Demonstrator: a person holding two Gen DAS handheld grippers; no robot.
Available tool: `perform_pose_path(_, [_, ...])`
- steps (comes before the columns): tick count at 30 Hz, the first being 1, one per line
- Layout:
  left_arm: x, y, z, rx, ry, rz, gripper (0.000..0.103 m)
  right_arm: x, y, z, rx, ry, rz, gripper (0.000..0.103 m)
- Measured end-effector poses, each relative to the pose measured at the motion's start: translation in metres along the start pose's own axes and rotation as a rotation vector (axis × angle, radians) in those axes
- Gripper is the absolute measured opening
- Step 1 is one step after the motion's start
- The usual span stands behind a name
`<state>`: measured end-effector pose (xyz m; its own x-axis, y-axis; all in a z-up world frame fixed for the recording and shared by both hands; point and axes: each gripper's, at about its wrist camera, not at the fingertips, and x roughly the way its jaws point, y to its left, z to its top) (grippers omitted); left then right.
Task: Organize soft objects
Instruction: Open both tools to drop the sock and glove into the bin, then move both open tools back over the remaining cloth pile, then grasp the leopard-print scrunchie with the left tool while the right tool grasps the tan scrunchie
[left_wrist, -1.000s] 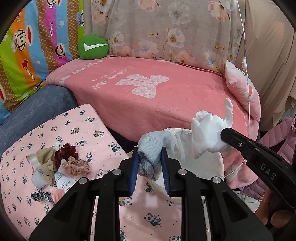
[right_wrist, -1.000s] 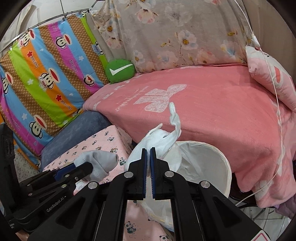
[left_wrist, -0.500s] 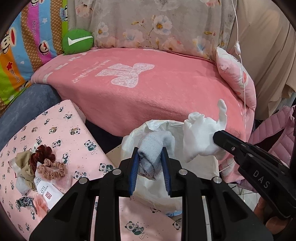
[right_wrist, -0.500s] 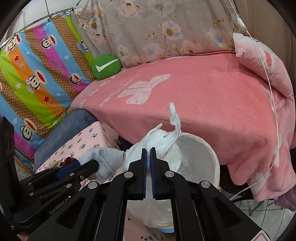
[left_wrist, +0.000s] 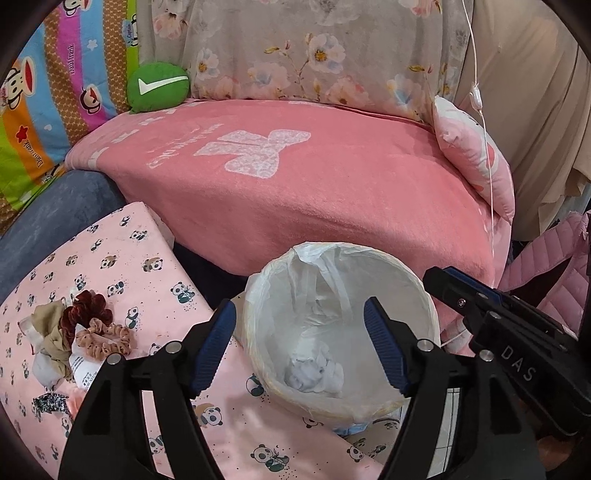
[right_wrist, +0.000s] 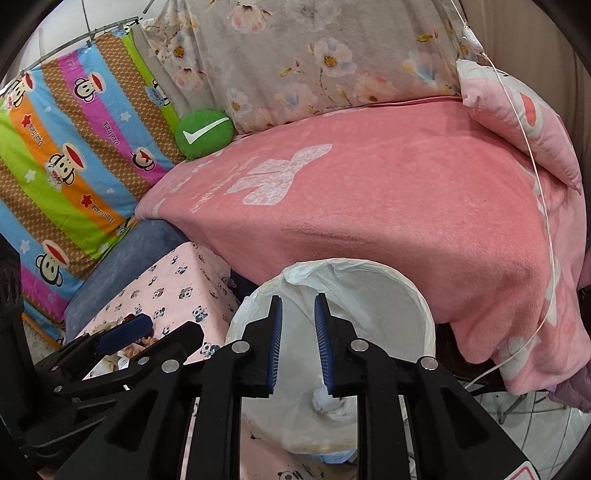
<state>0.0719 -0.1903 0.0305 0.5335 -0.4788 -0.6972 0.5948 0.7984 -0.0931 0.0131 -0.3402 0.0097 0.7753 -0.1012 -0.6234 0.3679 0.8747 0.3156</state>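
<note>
A round bin lined with a white plastic bag (left_wrist: 417, 291) (right_wrist: 413, 299) stands between the panda-print surface and the pink bed. Crumpled white and grey socks (left_wrist: 314, 373) (right_wrist: 328, 402) lie at its bottom. My left gripper (left_wrist: 299, 343) hovers over the bin's near rim, open wide and holding nothing. My right gripper (right_wrist: 298, 345) hangs over the bin too, open with a narrower gap and nothing between its blue pads. In the left wrist view the right gripper (left_wrist: 447, 284) shows at the bin's right edge.
A pile of scrunchies and small cloth items (left_wrist: 74, 339) lies on the panda-print cover (left_wrist: 122, 266) to the left. The pink blanket (left_wrist: 314, 184) covers the bed behind the bin, with a green cushion (left_wrist: 159, 90) and a pink pillow (left_wrist: 476, 155) on it.
Both grippers opened over the bin. The grey sock left the left gripper and the white sock left the right one; both now lie in the bin.
</note>
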Motion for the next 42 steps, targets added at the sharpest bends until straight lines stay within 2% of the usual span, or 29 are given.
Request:
perform_pose_path(11, [-0.025,0.037,-0.010,-0.081,-0.033,0.065,0.068,-0.012,0.036,-0.004,-0.053,-0.007,0.041,0.032])
perform_pose_path(22, [-0.053,0.093,-0.037,-0.172,-0.037,0.170,0.068,-0.012,0.104,-0.025,-0.153,0.033,0.120,0.034])
perform_pose_path(37, [-0.081,0.185,-0.091,-0.349,0.002,0.298,0.069,0.000,0.188,-0.069,-0.267,0.121,0.185,0.036])
perform_pose_path(42, [-0.085,0.215,-0.106,-0.412,0.020,0.333,0.070,0.007,0.211,-0.081,-0.298,0.145,0.202,0.041])
